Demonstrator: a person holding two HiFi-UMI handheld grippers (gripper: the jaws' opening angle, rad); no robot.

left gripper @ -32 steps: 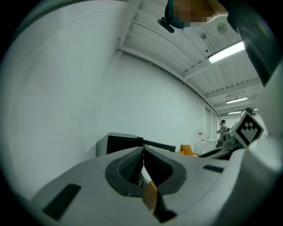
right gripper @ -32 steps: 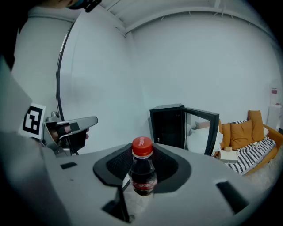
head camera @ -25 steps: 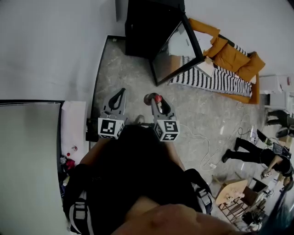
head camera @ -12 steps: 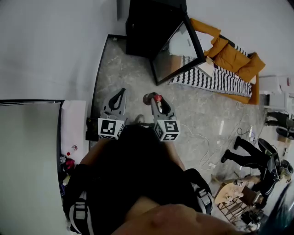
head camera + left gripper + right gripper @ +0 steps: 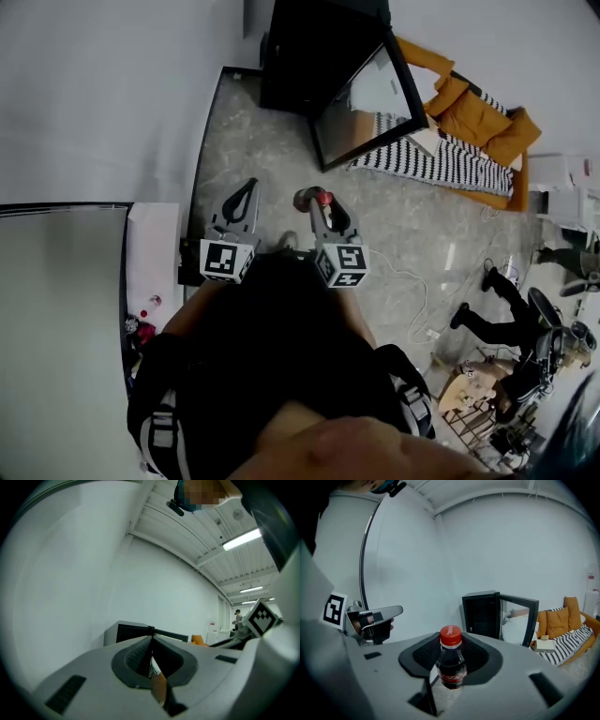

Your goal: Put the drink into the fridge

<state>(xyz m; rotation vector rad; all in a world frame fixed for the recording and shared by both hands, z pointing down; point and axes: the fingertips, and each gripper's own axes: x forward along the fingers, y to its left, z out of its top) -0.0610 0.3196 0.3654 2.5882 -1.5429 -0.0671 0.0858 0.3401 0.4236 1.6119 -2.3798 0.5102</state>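
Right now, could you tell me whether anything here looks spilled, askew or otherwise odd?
Nothing stands out. The bottle sits upright and capped in the right claw, the fridge door stands open ahead, and nothing looks spilled; only a loose cable lies on the floor.

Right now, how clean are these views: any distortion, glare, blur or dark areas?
Head view: heavy fisheye bend, fridge door glass shows bright reflections. Left gripper view: black round vignette, ceiling lamp blown out. Right gripper view: bottle sharp, edges dark.
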